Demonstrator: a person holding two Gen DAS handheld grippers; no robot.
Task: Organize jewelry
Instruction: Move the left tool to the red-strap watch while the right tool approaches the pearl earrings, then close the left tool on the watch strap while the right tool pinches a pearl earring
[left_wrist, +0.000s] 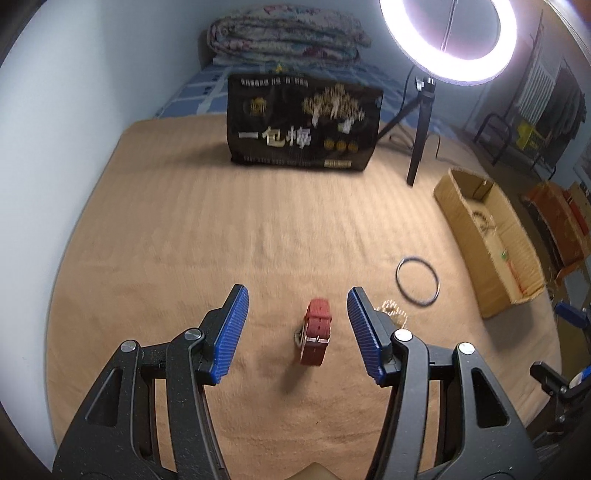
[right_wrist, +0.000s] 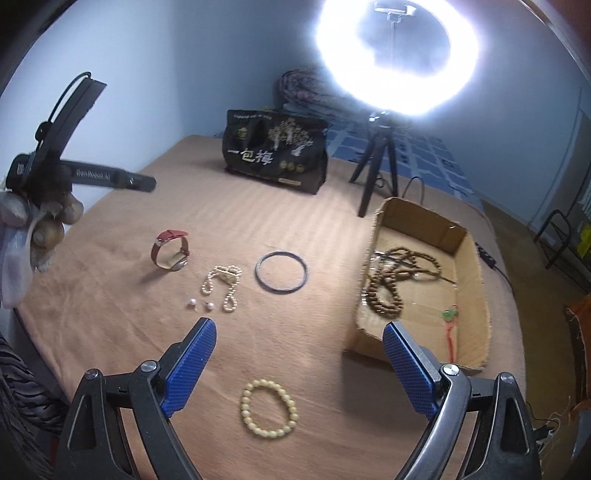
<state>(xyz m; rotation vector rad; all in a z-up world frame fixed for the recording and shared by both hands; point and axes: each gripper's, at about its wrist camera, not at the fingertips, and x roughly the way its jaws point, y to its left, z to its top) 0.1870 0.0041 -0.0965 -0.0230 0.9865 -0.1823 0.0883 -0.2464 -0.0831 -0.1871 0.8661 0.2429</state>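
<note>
The left gripper (left_wrist: 297, 301) hangs above the tan blanket (left_wrist: 177, 236) with its jaws spread and nothing between the pads; the red watch (left_wrist: 315, 332) stands on edge directly ahead of the gap, its strap curled into a loop; a squeeze across that loop could flatten it or flip the watch onto its face, and pads coming down too steeply could press the strap into the soft cloth and slide off it. Just right of the watch lies a pearl string (right_wrist: 221, 282) with two loose pearls (right_wrist: 200, 305) beside it; the right-hand pad could catch the string on a wide approach and scatter those pearls. Farther right a dark ring (right_wrist: 281, 272) lies flat, hard to get under on soft bedding. The right gripper (right_wrist: 300, 354) is also spread wide and empty, with a yellow bead bracelet (right_wrist: 268, 408) lying below and between its fingers; closing off-centre would likely roll the beads away. The cardboard box (right_wrist: 476, 266) sits at the right edge of the blanket, already holding a brown bead necklace (right_wrist: 388, 280) and what seems a small green charm, though blur makes that unsure; a drop near the low rim could spill over the side.
</note>
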